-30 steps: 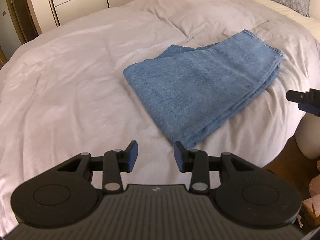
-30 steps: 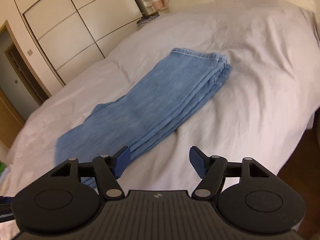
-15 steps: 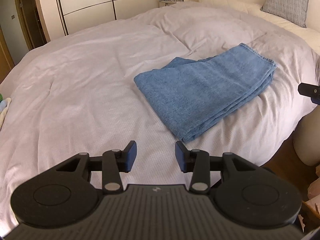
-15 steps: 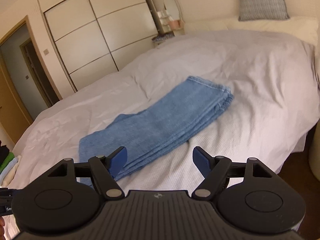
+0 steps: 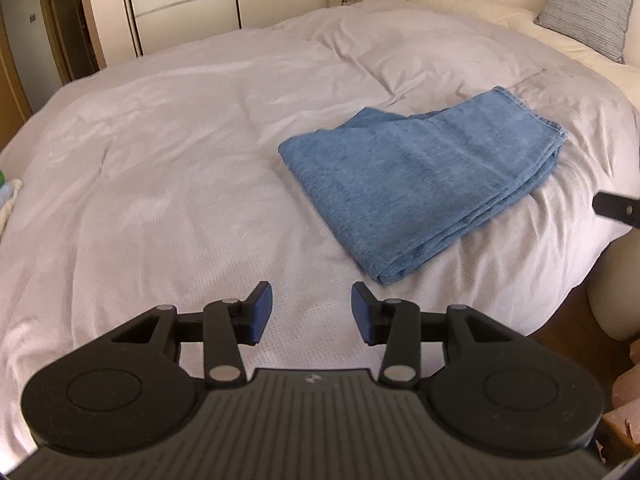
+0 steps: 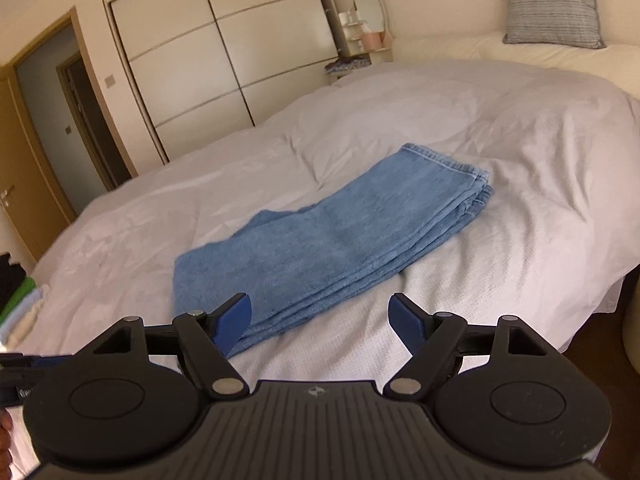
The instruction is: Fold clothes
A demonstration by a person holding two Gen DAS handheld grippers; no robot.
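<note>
While I hold both tools back off the bed edge, my left gripper (image 5: 311, 307) sits with a modest gap between its blue pads, empty, touching nothing; my right gripper (image 6: 320, 314) stands wider, also empty, its left pad overlapping the near corner of the cloth in view, though contact I can't confirm. Just beyond, the jeans (image 6: 332, 240) lie folded in a flat stack on the white duvet (image 5: 160, 168), layered edges lined up along the near side, hems at the far end. Risk from here, as I judge it: the duvet is soft and rumpled, so any nudge or one-layer pinch could slide the layers and spill the stack. Farther off, a grey pillow (image 6: 550, 2) and wardrobe doors (image 6: 224, 52).
</note>
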